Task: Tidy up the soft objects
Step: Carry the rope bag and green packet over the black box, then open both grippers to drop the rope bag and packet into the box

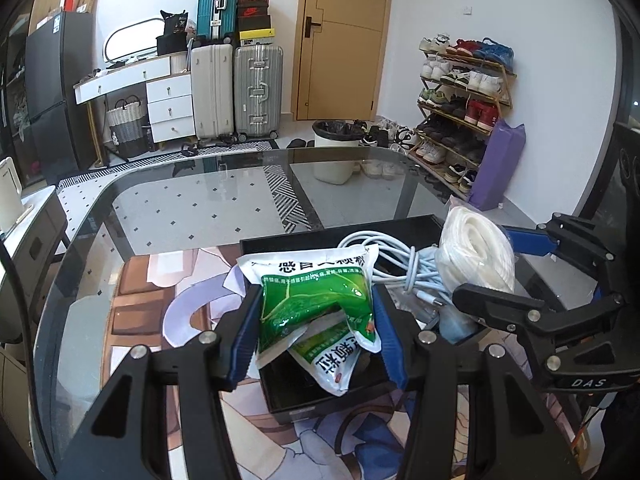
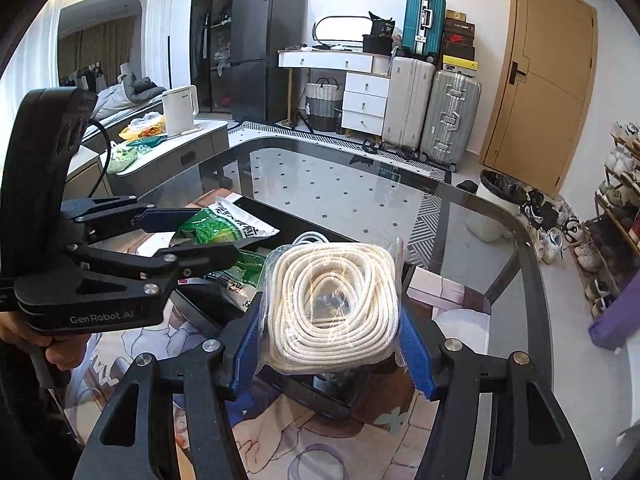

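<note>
My left gripper (image 1: 316,310) is shut on a green and white pouch (image 1: 312,280), which is crumpled between the blue pads above a black tray (image 1: 280,245). A second similar pouch (image 1: 332,364) hangs folded just below it. A bundled white cable (image 1: 396,261) lies in the tray. My right gripper (image 2: 330,304) is shut on a coil of white rope (image 2: 332,276) wrapped in clear plastic, held over the tray's near corner (image 2: 332,406). In the right wrist view the left gripper (image 2: 212,236) with the pouch (image 2: 224,229) is at the left. In the left wrist view the right gripper (image 1: 484,266) holds the rope (image 1: 472,240) at the right.
The tray rests on a cartoon-print mat (image 1: 140,312) on a glass table (image 1: 200,200). A person's hand (image 2: 60,354) grips the left tool. Beyond the table stand a bin (image 1: 334,148), a shoe rack (image 1: 460,112), a purple bag (image 1: 498,164) and suitcases (image 1: 236,88).
</note>
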A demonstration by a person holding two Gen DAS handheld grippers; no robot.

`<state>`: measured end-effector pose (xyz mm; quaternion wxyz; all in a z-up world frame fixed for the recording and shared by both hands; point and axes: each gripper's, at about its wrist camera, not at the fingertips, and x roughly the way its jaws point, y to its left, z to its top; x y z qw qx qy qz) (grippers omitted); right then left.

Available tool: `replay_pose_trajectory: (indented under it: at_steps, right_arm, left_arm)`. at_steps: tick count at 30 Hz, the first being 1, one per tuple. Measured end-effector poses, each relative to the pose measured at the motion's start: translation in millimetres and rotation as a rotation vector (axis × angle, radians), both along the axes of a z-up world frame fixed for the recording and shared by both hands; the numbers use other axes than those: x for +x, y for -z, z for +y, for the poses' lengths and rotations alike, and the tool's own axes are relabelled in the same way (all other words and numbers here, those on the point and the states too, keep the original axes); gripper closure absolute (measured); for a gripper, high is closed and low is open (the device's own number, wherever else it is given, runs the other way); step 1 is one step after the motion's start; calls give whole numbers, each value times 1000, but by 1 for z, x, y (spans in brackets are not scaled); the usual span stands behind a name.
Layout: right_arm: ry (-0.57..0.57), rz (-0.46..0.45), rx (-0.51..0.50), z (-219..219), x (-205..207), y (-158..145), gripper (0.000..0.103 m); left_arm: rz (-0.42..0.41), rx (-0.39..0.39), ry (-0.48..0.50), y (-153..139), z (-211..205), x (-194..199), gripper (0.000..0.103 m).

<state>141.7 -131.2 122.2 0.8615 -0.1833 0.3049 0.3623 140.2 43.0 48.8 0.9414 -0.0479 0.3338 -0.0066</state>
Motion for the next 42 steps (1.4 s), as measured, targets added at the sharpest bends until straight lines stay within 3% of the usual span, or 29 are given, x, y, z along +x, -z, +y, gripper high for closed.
replay_pose_trajectory:
  at_steps: [29, 32, 35, 39, 41, 42]
  right_arm:
    - [-84, -1, -95, 31, 22, 24, 40]
    - [-79, -25, -75, 26, 18, 21, 28]
    - [-63, -62, -52, 19, 13, 16, 13]
    - [-39, -46, 0, 4, 12, 8, 6]
    - [-25, -44, 40, -6, 9, 4, 3]
    - [-17, -42, 65, -11, 7, 1, 1]
  left_arm:
    - [24, 44, 51, 10, -7, 18, 49]
    - [28, 30, 49, 9, -6, 16, 47]
    - [35, 26, 61, 7, -6, 15, 42]
    - [23, 33, 76, 1, -8, 9, 27]
    - [6, 48, 69, -3, -10, 3, 12]
    - [-5, 56, 60, -5, -9, 0, 9]
